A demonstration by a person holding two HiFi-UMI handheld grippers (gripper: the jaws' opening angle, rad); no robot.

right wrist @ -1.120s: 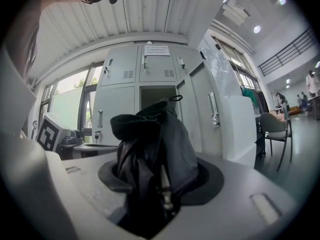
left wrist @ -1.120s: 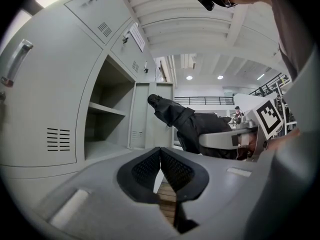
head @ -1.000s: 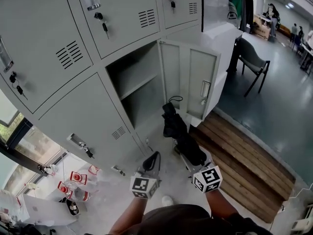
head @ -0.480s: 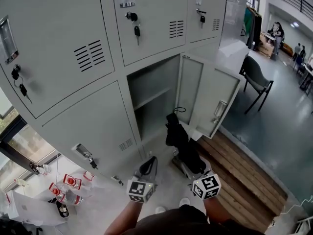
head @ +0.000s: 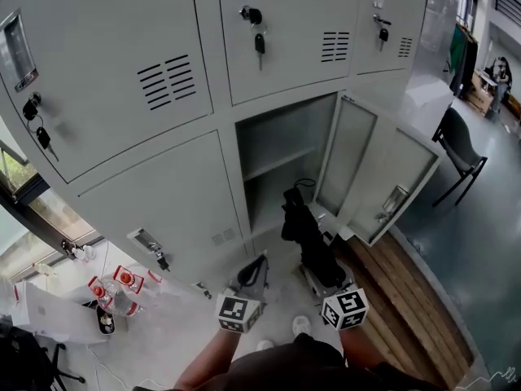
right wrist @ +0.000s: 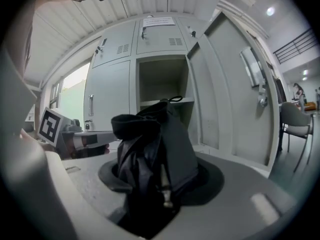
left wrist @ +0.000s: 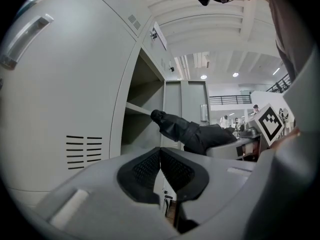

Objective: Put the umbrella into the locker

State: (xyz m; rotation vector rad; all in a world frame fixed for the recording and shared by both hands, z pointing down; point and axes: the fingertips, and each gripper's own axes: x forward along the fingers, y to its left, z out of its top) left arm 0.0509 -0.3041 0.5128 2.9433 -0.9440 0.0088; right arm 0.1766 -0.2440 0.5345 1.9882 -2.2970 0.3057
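**Head view: folded umbrella held out before the open locker**

Nearest the camera, the left gripper (head: 253, 267) hangs empty beside the load. The left gripper view shows its jaws closed together on nothing. Just to its right, the right gripper (head: 322, 274) is clamped on the black umbrella (head: 308, 233). In the right gripper view the bunched fabric fills the space between the jaws, which stand fairly wide around its bulk.

The umbrella is outside the locker (head: 281, 149), low in front of the open compartment and not touching it. Its long axis runs from the gripper straight toward the opening, roughly level with the far end slightly raised. The end with the thin cord loop leads, and the gripped end trails.

The step in hand looks like the final approach and insertion. To do it well, keep the long axis square to the opening so the loop end goes in first. Aim below the shelf (head: 275, 166), where the taller space is. Stay off the open door (head: 407, 169), which swings out on the right close to the umbrella's path. The fabric is loose and floppy, so it could catch on the frame. The grip should hold until most of the length rests on the locker floor.
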